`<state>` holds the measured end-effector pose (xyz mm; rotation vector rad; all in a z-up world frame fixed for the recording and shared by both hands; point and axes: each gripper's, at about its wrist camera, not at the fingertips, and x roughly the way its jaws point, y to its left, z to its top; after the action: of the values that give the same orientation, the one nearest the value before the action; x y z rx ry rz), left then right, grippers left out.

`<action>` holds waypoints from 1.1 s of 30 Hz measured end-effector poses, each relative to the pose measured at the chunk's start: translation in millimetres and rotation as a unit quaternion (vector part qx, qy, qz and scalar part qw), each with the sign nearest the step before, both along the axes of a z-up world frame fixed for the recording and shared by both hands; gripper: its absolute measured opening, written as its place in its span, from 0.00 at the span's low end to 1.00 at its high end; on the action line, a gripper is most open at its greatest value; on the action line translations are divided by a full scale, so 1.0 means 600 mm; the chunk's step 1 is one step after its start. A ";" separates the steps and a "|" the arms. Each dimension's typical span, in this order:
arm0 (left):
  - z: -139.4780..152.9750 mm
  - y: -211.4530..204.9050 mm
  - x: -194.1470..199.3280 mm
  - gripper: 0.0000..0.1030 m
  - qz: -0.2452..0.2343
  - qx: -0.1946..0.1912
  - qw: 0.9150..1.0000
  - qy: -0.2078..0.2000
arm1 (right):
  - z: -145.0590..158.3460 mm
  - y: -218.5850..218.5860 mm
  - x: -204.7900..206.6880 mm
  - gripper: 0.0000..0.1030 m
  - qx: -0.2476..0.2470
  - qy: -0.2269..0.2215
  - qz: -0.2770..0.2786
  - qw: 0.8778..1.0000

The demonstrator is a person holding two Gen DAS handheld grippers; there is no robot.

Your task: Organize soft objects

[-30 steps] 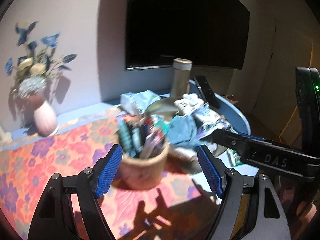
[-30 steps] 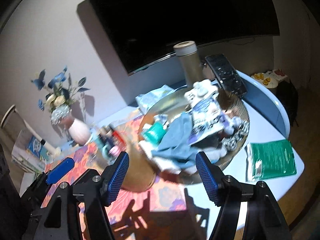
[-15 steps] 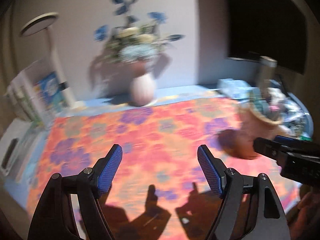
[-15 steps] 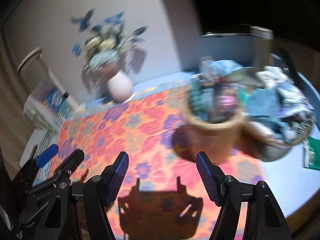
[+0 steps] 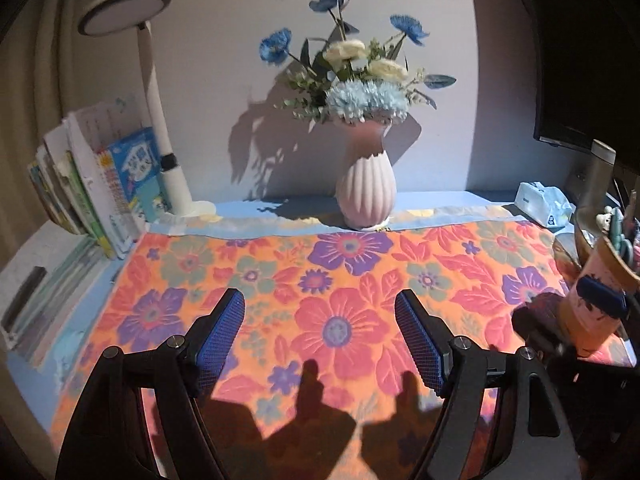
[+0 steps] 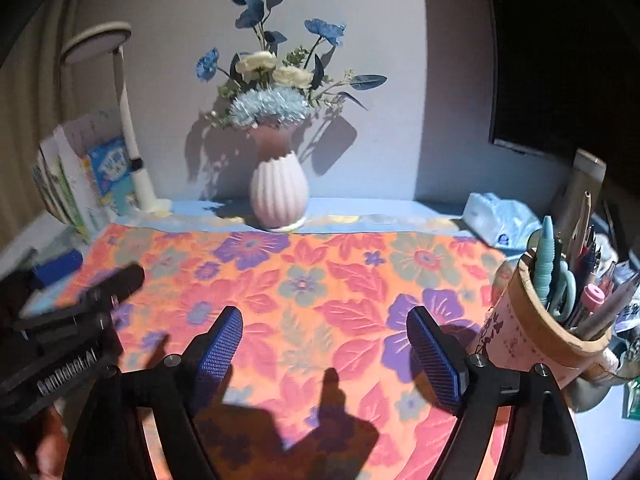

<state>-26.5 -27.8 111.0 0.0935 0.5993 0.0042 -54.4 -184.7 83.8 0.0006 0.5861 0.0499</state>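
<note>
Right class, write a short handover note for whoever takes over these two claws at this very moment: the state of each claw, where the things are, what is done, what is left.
Left claw: open, empty, over the floral cloth.
Right claw: empty, jaws opening, nothing between them, over the same cloth.
Things: pink vase at the back by the wall, pen cup at the right edge, tissue pack behind it. No soft pile shows clearly in either view.
Done: nothing visible.
Left: apparently all the sorting; probably turn right first.

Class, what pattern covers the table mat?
Orange floral table mat: pink and purple flowers; left wrist view.
</note>
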 end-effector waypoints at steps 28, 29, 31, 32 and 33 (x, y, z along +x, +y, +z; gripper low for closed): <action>-0.101 0.011 0.054 0.99 0.021 -0.038 0.998 0.039 | -0.070 -0.015 0.045 0.88 0.001 0.028 -0.014 0.999; -0.101 0.011 0.053 0.99 0.021 -0.039 0.998 0.038 | -0.069 -0.013 0.043 0.90 -0.003 0.025 -0.015 1.000; -0.101 0.010 0.052 0.99 0.020 -0.037 0.998 0.037 | -0.066 -0.007 0.039 0.98 -0.012 0.018 -0.014 1.000; -0.101 0.009 0.051 0.99 0.019 -0.036 0.999 0.036 | -0.065 -0.005 0.036 0.98 -0.015 0.014 -0.015 1.000; -0.101 0.009 0.051 0.99 0.019 -0.036 0.999 0.035 | -0.064 -0.004 0.035 0.98 -0.017 0.011 -0.015 1.000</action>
<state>3.8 -22.4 50.6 0.0126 0.6714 0.0167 -33.4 -187.2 45.3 -0.0223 0.6094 0.0102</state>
